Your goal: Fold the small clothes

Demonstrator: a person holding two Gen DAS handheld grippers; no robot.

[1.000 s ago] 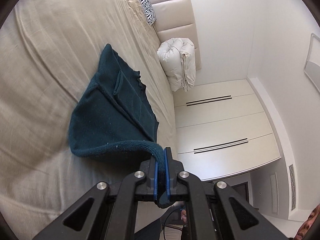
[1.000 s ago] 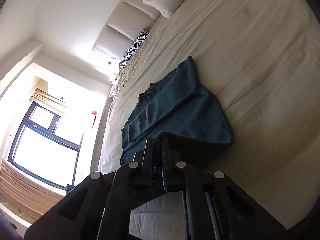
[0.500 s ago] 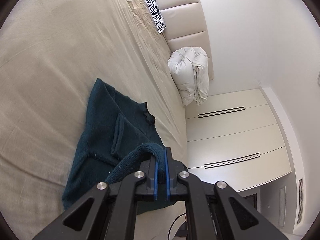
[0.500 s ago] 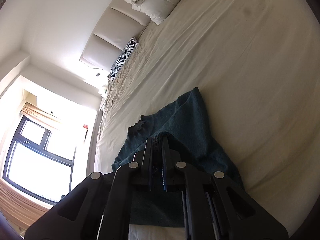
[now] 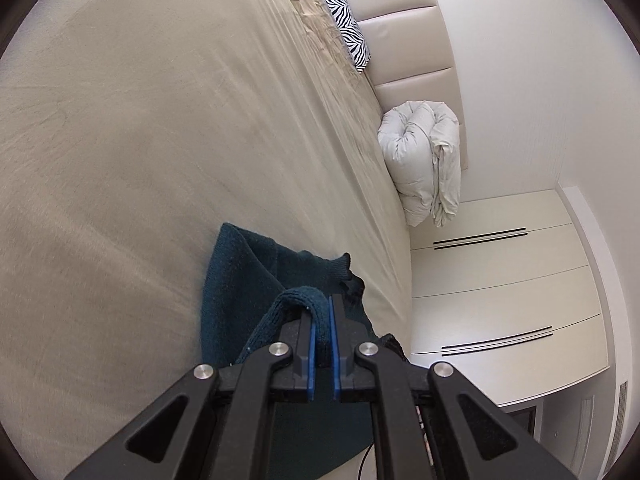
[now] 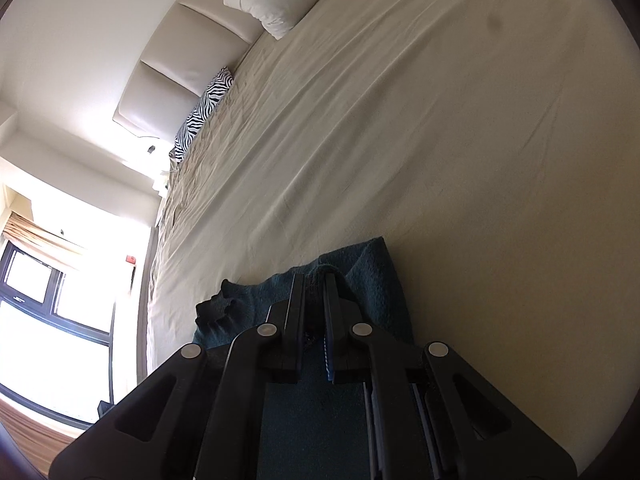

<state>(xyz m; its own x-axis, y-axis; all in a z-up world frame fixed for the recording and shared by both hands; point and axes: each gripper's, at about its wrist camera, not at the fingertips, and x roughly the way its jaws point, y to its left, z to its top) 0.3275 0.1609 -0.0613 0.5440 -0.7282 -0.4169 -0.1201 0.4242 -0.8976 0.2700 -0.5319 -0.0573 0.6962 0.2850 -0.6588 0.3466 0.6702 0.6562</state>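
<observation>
The left tool (image 5: 324, 320), black with blue pads, is pressed together on a thick knitted edge of the dark teal knitted garment (image 5: 256, 280); the fold of wool rises in a hump between the pads at the lower middle of the left wrist view. The right tool (image 6: 314, 300), also black, is likewise pinched shut on an edge of the same dark teal knitted garment (image 6: 372, 272), the cloth gathered into the narrow slot between its pads at the lower middle of the right wrist view.

The garment lies on the beige bed sheet (image 5: 160, 140) near the edge of the bed, low in both frames, with a ribbed cuff or collar sticking out to one side (image 6: 216, 308). Which part that is cannot be told.

Much of the garment is hidden beneath the black tool arms in both views, so its full outline and how many layers lie folded cannot be made out. In the left wrist view a thin dark cable at the bottom edge is cut off.

Towards the upper part of the frames sit a zebra-striped pillow (image 5: 344, 20), a rolled white duvet (image 5: 424, 164) and a padded cream headboard (image 5: 404, 28). White wardrobe doors (image 5: 500, 280) fill the right of the left view; a bright window (image 6: 48, 320) washes out the lower left of the right view.
</observation>
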